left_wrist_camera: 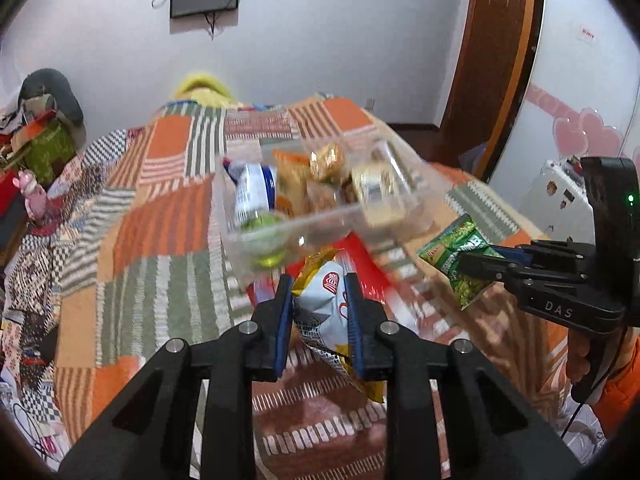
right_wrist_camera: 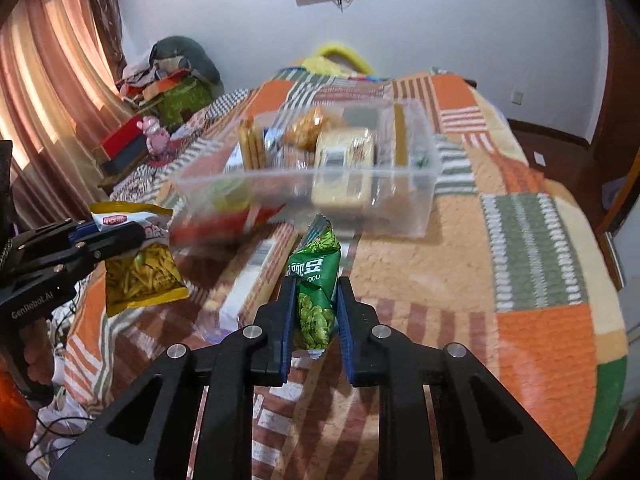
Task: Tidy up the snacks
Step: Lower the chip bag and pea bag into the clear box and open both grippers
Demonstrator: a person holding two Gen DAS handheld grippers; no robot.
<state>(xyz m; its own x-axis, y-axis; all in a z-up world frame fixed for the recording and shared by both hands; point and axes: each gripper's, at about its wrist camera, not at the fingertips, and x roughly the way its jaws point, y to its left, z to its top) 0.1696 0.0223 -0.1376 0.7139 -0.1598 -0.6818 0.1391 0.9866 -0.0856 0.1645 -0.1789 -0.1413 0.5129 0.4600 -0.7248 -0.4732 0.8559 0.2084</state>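
My left gripper (left_wrist_camera: 319, 285) is shut on a white and yellow snack bag (left_wrist_camera: 325, 308), lifted off the patchwork blanket (left_wrist_camera: 160, 216); the same gripper (right_wrist_camera: 138, 236) and its yellow bag (right_wrist_camera: 140, 276) show at the left of the right wrist view. My right gripper (right_wrist_camera: 317, 286) is shut on a green pea snack packet (right_wrist_camera: 318, 280); in the left wrist view that gripper (left_wrist_camera: 464, 262) holds the green packet (left_wrist_camera: 456, 248) at the right. Just beyond both stands a clear plastic box (right_wrist_camera: 412, 184) holding several wrapped snacks (right_wrist_camera: 346, 156). A red packet (left_wrist_camera: 362, 264) lies in front of the box (left_wrist_camera: 240, 236).
The blanket covers a bed. A pile of clothes and boxes (right_wrist_camera: 172, 80) and a pink toy (right_wrist_camera: 154, 136) sit at the far left, by a curtain (right_wrist_camera: 52, 80). A white flat pack (right_wrist_camera: 248, 280) lies on the blanket near the grippers. A wooden door frame (left_wrist_camera: 492, 60) stands to the right.
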